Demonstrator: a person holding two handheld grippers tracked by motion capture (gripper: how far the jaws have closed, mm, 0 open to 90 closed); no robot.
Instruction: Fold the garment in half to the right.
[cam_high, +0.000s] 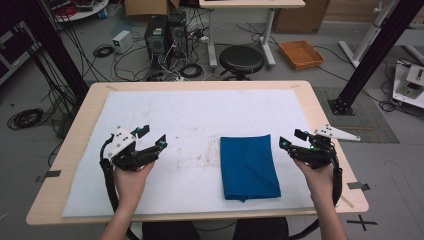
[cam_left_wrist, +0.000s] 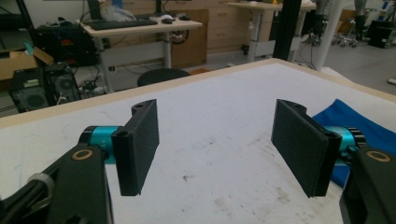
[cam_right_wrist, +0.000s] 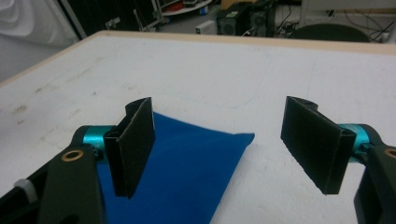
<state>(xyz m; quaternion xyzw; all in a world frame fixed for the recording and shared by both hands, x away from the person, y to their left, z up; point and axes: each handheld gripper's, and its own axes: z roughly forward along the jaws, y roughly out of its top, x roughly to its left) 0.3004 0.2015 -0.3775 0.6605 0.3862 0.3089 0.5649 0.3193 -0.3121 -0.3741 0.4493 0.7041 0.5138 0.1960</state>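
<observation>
Blue cloth (cam_high: 249, 166) lies folded and flat on the white mat (cam_high: 190, 120), a bit right of the middle of the high view. Left gripper (cam_high: 150, 139) hangs at the left with jaws wide apart, holding nothing. Right gripper (cam_high: 292, 138) is just right of the cloth, jaws apart and empty too.

The high view looks down from above the person's side of the table (cam_high: 65, 165), facing forward, far enough back to take in the whole top and the floor behind it. The left gripper view sits low and close over the white mat (cam_left_wrist: 219, 154), looking across the table toward the desks. The right gripper view is also low and close. The blue cloth (cam_high: 248, 167) is in all three: center right, right edge (cam_left_wrist: 348, 119), and bottom middle (cam_right_wrist: 187, 163).
</observation>
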